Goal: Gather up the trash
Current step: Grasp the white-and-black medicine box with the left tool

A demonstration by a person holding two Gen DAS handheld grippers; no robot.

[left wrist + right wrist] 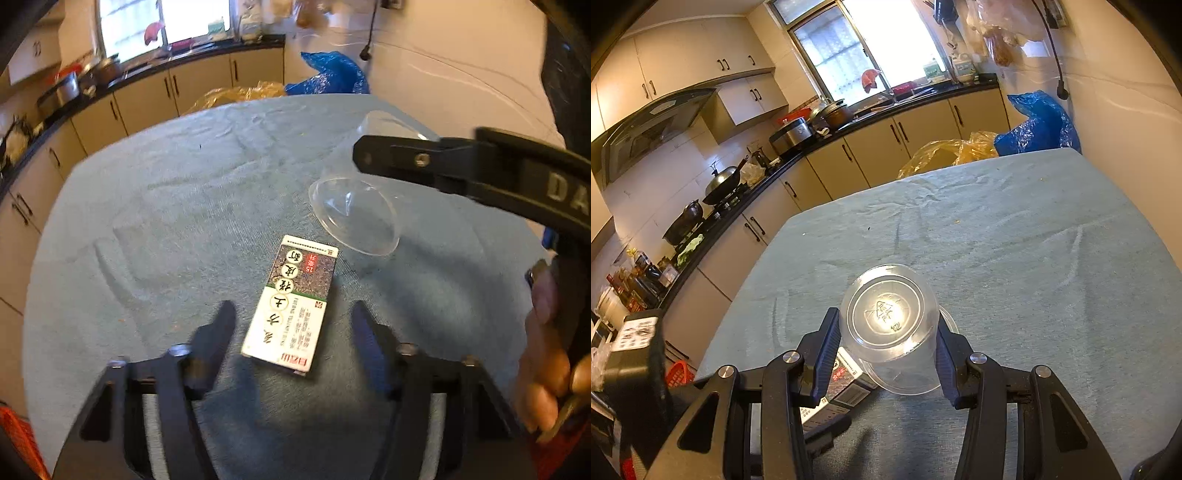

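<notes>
A clear plastic cup (890, 328) sits sideways between the fingers of my right gripper (886, 354), which is shut on it above the table; it also shows in the left wrist view (354, 214), with the right gripper (373, 155) above it. A flat printed cardboard box (291, 306) lies on the blue-grey tablecloth (166, 206). My left gripper (291, 317) is open, its fingers on either side of the box's near end. The box (846, 384) shows partly under the cup in the right wrist view.
A yellow plastic bag (945, 151) and a blue plastic bag (1038, 122) sit past the table's far edge. Kitchen cabinets and a counter with pots (790, 136) run along the left. A red basket (679, 373) is on the floor at left.
</notes>
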